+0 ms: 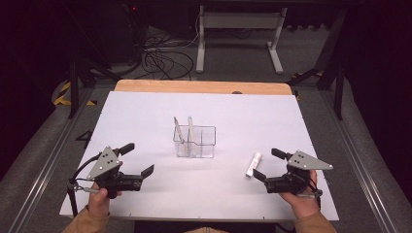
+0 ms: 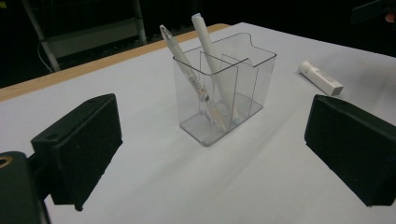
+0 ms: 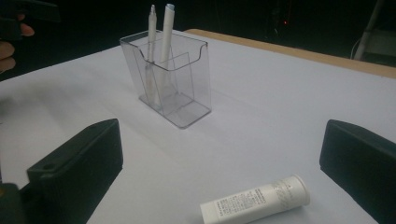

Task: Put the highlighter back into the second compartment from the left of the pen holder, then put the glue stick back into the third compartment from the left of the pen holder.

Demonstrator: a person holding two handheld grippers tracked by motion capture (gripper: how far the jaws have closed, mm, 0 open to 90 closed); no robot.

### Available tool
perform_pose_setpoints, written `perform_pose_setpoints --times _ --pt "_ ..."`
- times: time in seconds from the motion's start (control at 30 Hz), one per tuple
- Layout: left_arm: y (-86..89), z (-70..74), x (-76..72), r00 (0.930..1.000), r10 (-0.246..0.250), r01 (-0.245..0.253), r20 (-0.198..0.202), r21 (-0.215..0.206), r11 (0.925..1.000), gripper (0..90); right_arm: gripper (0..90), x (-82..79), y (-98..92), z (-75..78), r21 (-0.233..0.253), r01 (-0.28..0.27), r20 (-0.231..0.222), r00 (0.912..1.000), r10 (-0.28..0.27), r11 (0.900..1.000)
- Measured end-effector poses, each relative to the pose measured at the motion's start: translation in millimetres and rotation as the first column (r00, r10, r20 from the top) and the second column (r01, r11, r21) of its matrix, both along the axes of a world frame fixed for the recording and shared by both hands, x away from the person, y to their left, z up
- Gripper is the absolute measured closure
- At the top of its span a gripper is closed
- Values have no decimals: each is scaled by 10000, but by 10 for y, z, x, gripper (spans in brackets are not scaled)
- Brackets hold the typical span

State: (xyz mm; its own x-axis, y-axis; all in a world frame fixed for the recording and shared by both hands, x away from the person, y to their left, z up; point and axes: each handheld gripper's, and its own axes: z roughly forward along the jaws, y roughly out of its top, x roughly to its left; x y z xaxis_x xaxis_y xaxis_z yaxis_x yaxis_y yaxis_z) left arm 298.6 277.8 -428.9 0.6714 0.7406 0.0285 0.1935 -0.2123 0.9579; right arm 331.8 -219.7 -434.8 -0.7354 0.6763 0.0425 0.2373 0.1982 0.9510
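Right gripper [image 1: 266,165]: near the table's front right, held in a hand, jaws spread wide, nothing between them; in the right gripper view the two black jaws frame the tube.
White tube [image 3: 256,204]: lying flat on the white table [image 1: 291,116], just ahead of the right gripper, cap end toward the right in the right gripper view; also seen at [image 1: 253,164] and [image 2: 321,78].
Left gripper [image 1: 137,158]: front left, likewise wide open and empty, well apart from the tube.
Step in hand, as judged: closing on the tube to lift it toward the holder.
Doing it well: straddle the tube across its width, near mid-length, jaws low to the surface; squeeze gently, soft body likely.
Clear holder [image 1: 195,141]: mid-table, upright, compartmented; two pens [image 2: 198,79] leaning in the left-hand compartments, right-hand one apparently free.
Open room: bare surface between tube and holder; right table edge near.
Far edge: wooden strip [image 1: 204,87].
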Motion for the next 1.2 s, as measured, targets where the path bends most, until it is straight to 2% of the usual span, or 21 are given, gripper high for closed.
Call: perform_pose_setpoints --times 0.1,0.17,0.3,0.37,0.43,0.9,1.03,1.2 --pt "4 -6 -4 10000 5 -5 -7 5 10000 47 1 19 22 6 18 591 -290 9978 -590 9982" --pt "5 -10 0 10000 13 -13 -22 22 10000 47 1 26 28 26 89 797 -439 9959 -792 9968" --pt "1 -17 0 10000 63 -63 -12 36 10000 47 1 28 7 91 25 731 -329 9968 -730 9973" --pt "-1 -20 -7 10000 81 -81 -16 24 10000 47 2 31 10 125 -287 935 -218 9953 -941 9952" --pt "5 -20 -7 10000 95 -95 19 44 9999 47 3 33 14 146 -294 1004 -211 9947 -1011 9945" --pt "14 -32 -10 9997 218 -218 95 81 9997 47 63 72 93 226 -777 1079 -78 9940 -1089 9911" --pt "23 -37 -12 9997 231 -232 38 143 9996 47 76 85 112 276 -1089 1202 -233 9921 -1234 9868" --pt "31 -33 -25 9996 276 -276 88 70 9996 47 94 137 137 358 -1188 1328 -446 9893 -1389 9840"
